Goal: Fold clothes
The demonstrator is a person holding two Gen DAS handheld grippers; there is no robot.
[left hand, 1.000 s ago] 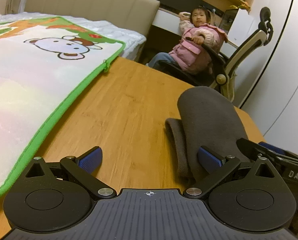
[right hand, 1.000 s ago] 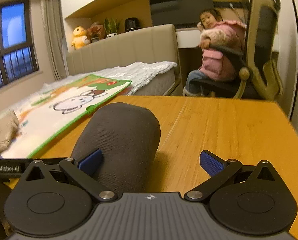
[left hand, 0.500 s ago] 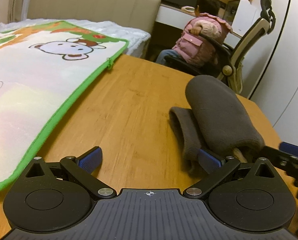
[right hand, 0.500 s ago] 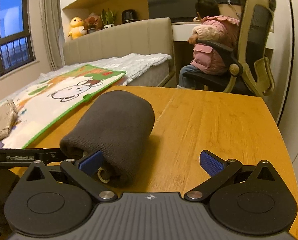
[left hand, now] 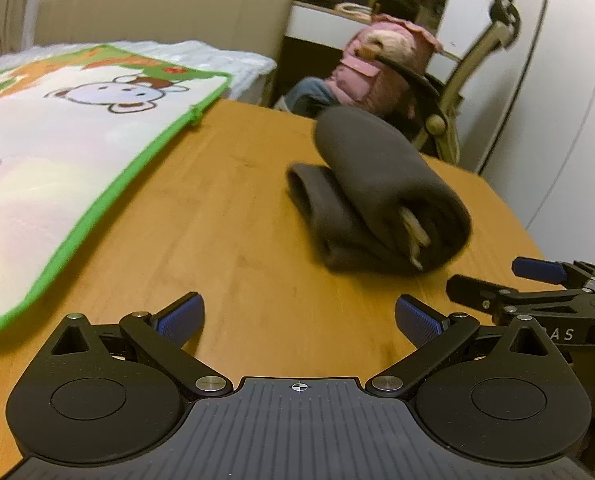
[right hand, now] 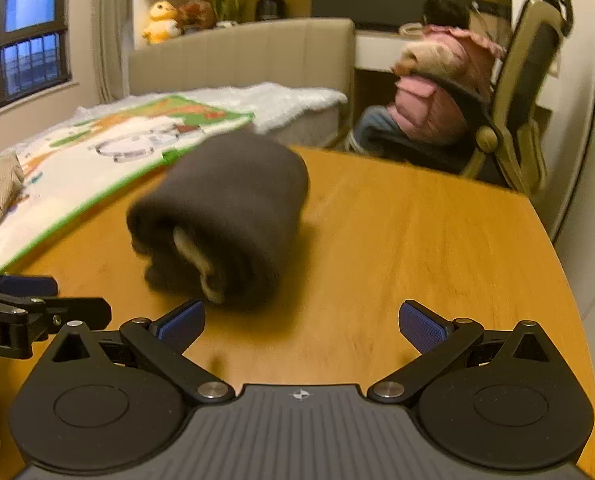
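**Both grippers spread and empty; folded garment on table ahead of jaws**

Left gripper (left hand: 299,316): jaws stand wide apart with nothing between the blue-padded fingertips (left hand: 181,314). Only bare tabletop lies in the gap.

Right gripper (right hand: 301,322): jaws likewise stand wide apart and hold nothing. Its fingers also show in the left wrist view, to the right of the left jaws and just beside them.

Task item: the dark grey-brown folded knit garment (left hand: 377,192) lies as a thick rolled bundle on the light brown wooden table (left hand: 233,216). From the left jaws it sits ahead and to the right, clear of both fingertips. From the right jaws it sits ahead and to the left (right hand: 225,216), near the left fingertip; contact cannot be determined because the view is blurred. A pale inner layer shows at the bundle's near end.

Surroundings:
- A white cartoon-printed mat with green border (left hand: 69,148) lies ahead and to the left of the left jaws, overlapping the table's left edge.
- A person in a pink padded jacket (right hand: 437,100) sits in an olive-framed office chair (right hand: 521,92) beyond the table's far edge, ahead and to the right of both jaws.
- A beige upholstered headboard (right hand: 249,52) stands far ahead.
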